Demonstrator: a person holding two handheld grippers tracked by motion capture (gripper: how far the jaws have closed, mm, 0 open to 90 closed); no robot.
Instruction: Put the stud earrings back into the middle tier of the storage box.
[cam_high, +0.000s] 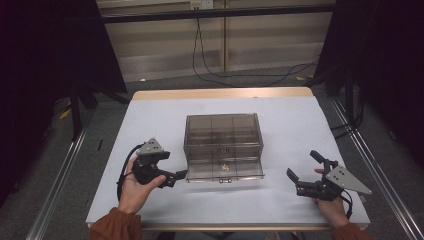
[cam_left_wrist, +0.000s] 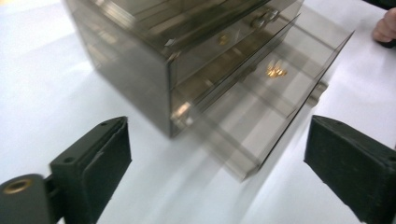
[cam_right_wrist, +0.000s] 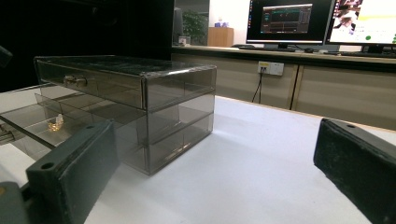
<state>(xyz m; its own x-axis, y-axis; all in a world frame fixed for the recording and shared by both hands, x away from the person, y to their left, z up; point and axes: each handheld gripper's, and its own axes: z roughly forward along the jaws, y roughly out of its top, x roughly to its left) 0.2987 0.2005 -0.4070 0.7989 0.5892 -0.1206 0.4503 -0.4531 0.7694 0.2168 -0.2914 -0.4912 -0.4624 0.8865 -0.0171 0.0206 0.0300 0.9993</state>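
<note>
Drawers of smoky plastic sit mid-worktop (cam_high: 150, 210): the drawer box (cam_high: 223, 137) has its bottom drawer (cam_high: 225, 170) pulled out, a small gold piece (cam_high: 225, 167) inside. I see my left hand-held gripper (cam_high: 180, 175) gaping, empty, just beside the drawer's left corner. My right hand-held gripper (cam_high: 302, 167) stands open, well apart.

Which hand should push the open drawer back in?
Left, probably. The left hand-held gripper sits open right by the drawer front corner; the right hand-held gripper waits farther off.
</note>
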